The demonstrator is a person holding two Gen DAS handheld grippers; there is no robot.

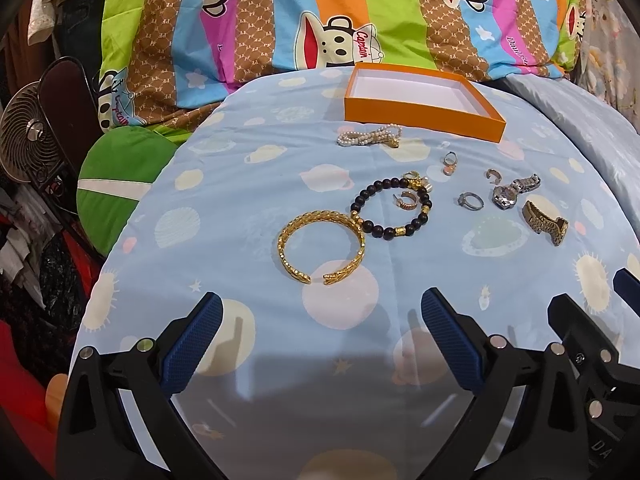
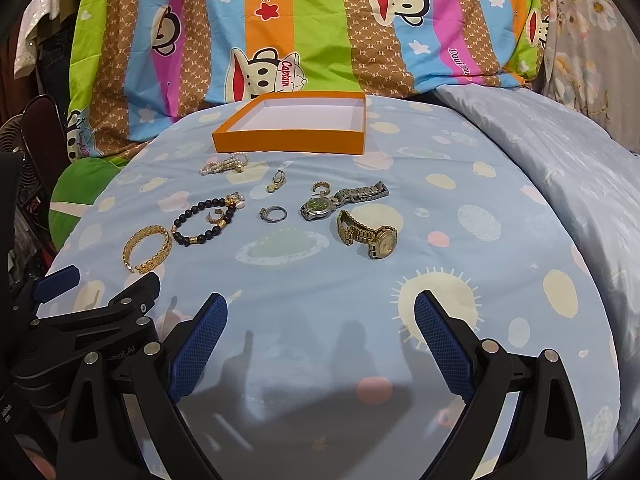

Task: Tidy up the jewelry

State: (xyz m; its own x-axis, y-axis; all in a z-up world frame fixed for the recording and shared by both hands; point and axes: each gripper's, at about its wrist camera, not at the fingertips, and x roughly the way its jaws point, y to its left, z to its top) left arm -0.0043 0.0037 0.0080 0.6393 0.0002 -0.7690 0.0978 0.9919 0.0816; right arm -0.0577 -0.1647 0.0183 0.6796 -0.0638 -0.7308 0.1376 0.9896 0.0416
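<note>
An empty orange box (image 1: 420, 114) (image 2: 288, 140) sits at the far side of the blue cloth. In front of it lie a pearl strand (image 1: 368, 136) (image 2: 224, 166), a gold cuff bangle (image 1: 322, 246) (image 2: 146, 248), a black bead bracelet (image 1: 390, 208) (image 2: 204, 220), small rings (image 1: 472, 200) (image 2: 276, 214), a silver watch (image 1: 514, 192) (image 2: 342, 200) and a gold watch (image 1: 544, 222) (image 2: 368, 234). My left gripper (image 1: 320, 312) is open and empty, just short of the bangle. My right gripper (image 2: 320, 312) is open and empty, short of the gold watch.
A striped cartoon-print blanket (image 1: 280, 20) rises behind the box. A green cushion (image 1: 116, 184) and a fan (image 1: 28, 140) stand off the left edge. A pale quilt (image 2: 560, 160) lies to the right.
</note>
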